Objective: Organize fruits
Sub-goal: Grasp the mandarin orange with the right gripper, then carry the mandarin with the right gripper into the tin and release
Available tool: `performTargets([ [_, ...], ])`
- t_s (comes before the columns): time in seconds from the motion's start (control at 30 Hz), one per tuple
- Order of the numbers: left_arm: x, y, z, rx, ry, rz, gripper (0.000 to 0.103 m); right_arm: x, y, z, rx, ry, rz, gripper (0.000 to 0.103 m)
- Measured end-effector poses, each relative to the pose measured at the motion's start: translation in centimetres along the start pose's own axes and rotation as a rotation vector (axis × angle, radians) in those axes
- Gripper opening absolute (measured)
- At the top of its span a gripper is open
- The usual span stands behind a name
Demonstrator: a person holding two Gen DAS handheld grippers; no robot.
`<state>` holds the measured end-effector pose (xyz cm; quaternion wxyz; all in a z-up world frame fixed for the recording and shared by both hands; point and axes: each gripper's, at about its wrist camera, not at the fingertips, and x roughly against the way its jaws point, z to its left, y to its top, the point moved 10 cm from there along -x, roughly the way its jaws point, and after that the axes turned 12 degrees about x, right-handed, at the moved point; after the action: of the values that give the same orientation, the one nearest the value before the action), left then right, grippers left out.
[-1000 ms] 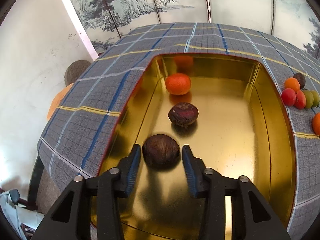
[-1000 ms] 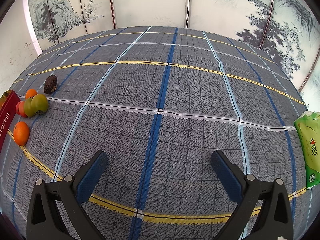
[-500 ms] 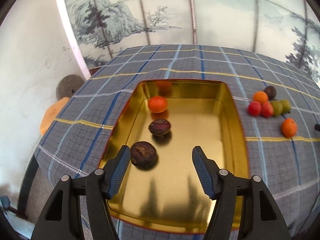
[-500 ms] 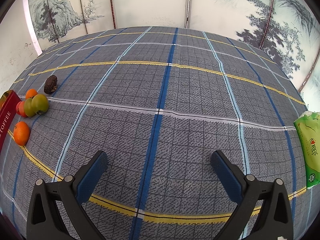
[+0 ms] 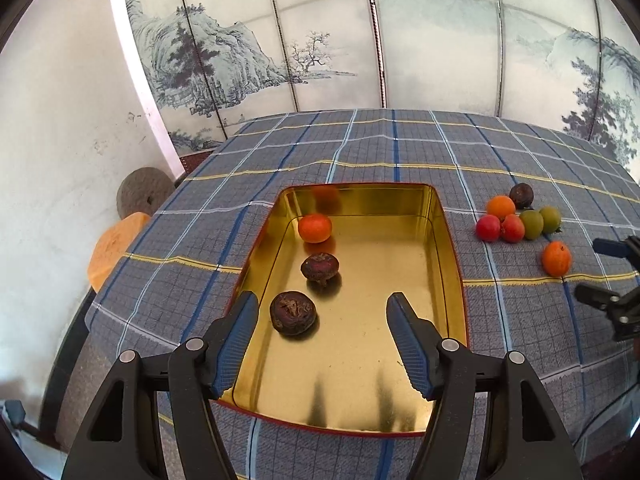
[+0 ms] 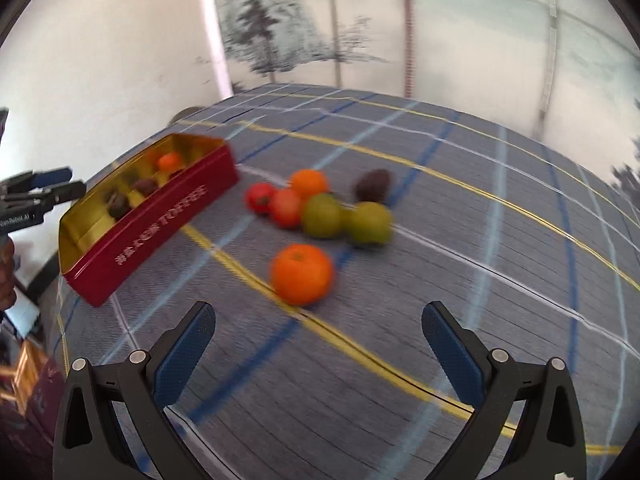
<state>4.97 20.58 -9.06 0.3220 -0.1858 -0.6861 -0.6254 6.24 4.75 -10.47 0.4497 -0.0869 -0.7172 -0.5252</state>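
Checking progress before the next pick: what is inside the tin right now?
Inside the tin lie three fruits in a row: an orange one farthest from the camera, then two dark ones. The left gripper's fingers cover part of the floor.

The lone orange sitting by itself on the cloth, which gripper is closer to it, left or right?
Right. The right gripper hangs open just short of the lone orange, pointing at it. The left gripper is over the gold tin, well off to the side.

A grey-blue plaid tablecloth (image 5: 360,148) lies before a landscape-painted folding screen (image 5: 320,40), a round millstone (image 5: 140,196) beside the table.
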Motion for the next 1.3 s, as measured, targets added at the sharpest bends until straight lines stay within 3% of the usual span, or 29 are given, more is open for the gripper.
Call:
performTargets([
  [0.27, 0.3, 0.1, 0.4, 0.007, 0.001, -0.013, 0.067, -2.2, 0.9, -0.3, -0.046, 0.006, 0.011, 0.099],
  [0.43, 0.6, 0.0, 0.6, 0.025, -0.016, -0.008, 0.067, -3.4, 0.7, 0.1, -0.039, 0.019, 0.049, 0.08],
  [0.57, 0.6, -0.2, 0.6, 0.017, -0.018, -0.006, 0.067, -3.7, 0.8, 0.4, -0.027, 0.019, 0.054, 0.079],
  [0.77, 0.4, -0.6, 0.8, 0.019, -0.022, 0.003, 0.067, -4.5, 0.9, 0.1, -0.025, 0.021, 0.075, 0.055],
  [0.83, 0.5, -0.6, 1.2, 0.023, -0.019, 0.001, 0.067, -4.4, 0.9, 0.0, -0.028, 0.013, 0.083, 0.038],
  [0.9, 0.8, -0.6, 1.7, 0.028, -0.015, -0.004, 0.067, -3.5, 1.4, 0.5, -0.047, 0.03, 0.053, 0.038],
  [1.1, 2.3, -0.5, 4.4, 0.067, 0.01, -0.021, 0.067, -0.2, 7.0, 6.9, 0.04, 0.186, -0.056, 0.038],
  [1.3, 3.3, -0.7, 7.3, 0.116, 0.036, -0.028, 0.067, -2.0, 11.1, 14.1, 0.11, 0.339, -0.067, 0.038],
])
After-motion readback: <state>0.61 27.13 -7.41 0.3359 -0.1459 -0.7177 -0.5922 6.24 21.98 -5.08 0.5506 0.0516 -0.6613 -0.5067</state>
